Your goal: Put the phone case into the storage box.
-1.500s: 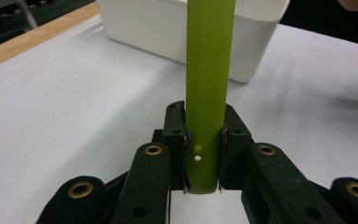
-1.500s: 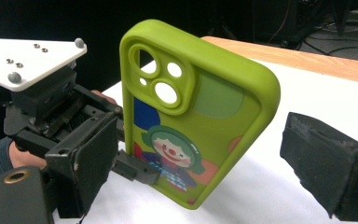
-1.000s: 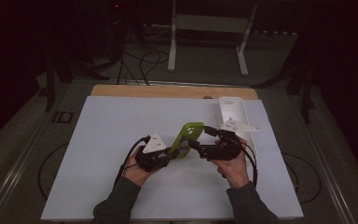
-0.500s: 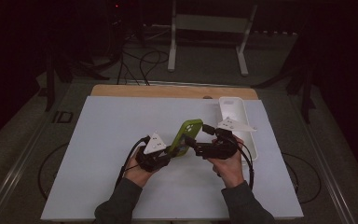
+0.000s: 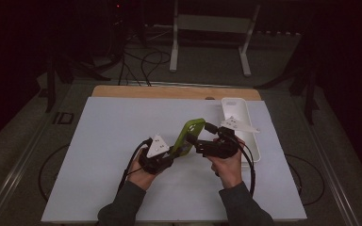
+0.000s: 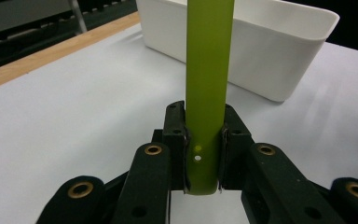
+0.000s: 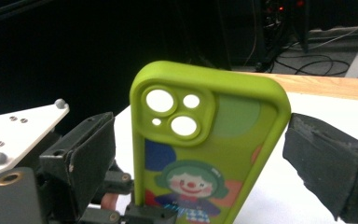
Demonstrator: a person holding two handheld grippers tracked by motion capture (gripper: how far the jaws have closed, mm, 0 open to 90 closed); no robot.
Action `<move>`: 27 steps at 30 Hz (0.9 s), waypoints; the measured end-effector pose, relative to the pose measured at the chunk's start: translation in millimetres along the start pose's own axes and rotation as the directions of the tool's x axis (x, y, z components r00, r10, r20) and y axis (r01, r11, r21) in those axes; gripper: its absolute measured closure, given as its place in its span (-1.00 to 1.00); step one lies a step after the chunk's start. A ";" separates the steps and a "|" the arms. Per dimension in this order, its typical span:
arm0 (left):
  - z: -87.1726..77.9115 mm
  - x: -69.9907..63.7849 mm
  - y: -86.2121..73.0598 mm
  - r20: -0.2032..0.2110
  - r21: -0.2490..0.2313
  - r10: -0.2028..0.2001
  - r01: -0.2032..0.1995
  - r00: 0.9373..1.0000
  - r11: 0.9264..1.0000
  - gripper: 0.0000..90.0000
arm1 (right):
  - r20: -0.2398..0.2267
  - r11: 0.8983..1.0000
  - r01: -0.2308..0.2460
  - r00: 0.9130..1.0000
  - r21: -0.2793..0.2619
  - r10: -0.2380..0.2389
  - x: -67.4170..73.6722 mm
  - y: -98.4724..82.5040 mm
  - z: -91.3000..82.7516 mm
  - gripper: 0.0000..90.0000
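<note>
- Green phone case [image 5: 188, 136] clamped edgewise in left hand-held gripper [image 5: 166, 157], frame centre.
- Right hand-held gripper [image 5: 199, 143] gaping wide around case top.
- White bin [image 5: 253, 151] just right, on the surface [image 5: 103, 141].

The lime-green rubbery phone case [image 7: 209, 140] is looking matt and smooth. The white plastic tub [image 6: 261, 46] is showing a faint sheen, sitting on the matt white tabletop [image 5: 113, 136] with its bare wood strip [image 5: 169, 92].
</note>
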State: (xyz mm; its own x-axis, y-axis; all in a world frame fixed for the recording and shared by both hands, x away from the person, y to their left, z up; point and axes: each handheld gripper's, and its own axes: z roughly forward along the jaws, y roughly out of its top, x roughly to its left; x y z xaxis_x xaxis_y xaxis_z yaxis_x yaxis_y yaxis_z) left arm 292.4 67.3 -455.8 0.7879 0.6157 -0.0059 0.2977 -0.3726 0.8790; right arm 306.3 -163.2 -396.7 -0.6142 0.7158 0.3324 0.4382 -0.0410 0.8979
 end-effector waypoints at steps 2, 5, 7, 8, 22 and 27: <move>0.4 -1.0 0.0 -0.002 0.000 0.003 -0.003 1.000 1.000 0.73 | -0.002 1.000 -0.008 1.000 -0.007 0.008 -0.6 0.1 0.6 -0.80; 1.5 -3.4 -0.1 -0.005 -0.001 0.006 -0.006 1.000 1.000 0.73 | 0.004 1.000 -0.010 1.000 -0.017 0.010 -0.7 -0.4 2.3 -0.80; 2.2 -4.6 -0.2 -0.007 -0.001 0.008 -0.008 1.000 1.000 0.73 | 0.005 1.000 -0.018 1.000 -0.024 0.018 -0.1 -0.4 3.0 -0.79; 2.6 -5.3 -0.2 -0.008 -0.003 0.007 -0.007 1.000 1.000 0.73 | 0.006 0.999 -0.023 1.000 -0.027 0.024 0.1 -0.4 3.1 -0.79; 6.9 -17.4 -1.5 0.030 -0.021 -0.004 0.005 1.000 1.000 0.73 | 0.013 0.997 -0.049 0.999 -0.055 0.050 -2.9 -1.6 3.0 -0.71; 8.0 -20.2 -1.9 0.050 -0.029 -0.010 0.012 0.999 1.000 0.73 | 0.007 0.997 -0.044 0.999 -0.064 0.044 -2.9 -2.0 2.6 -0.71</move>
State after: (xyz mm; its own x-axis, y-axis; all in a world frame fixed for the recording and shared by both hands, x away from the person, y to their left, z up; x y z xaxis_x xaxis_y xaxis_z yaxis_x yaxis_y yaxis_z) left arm 280.2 50.0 -461.2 0.8108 0.5841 -0.0385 0.2908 -0.3449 0.8925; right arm 308.9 -163.4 -400.2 -0.5898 0.7178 0.3699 0.4220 -0.1166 0.8991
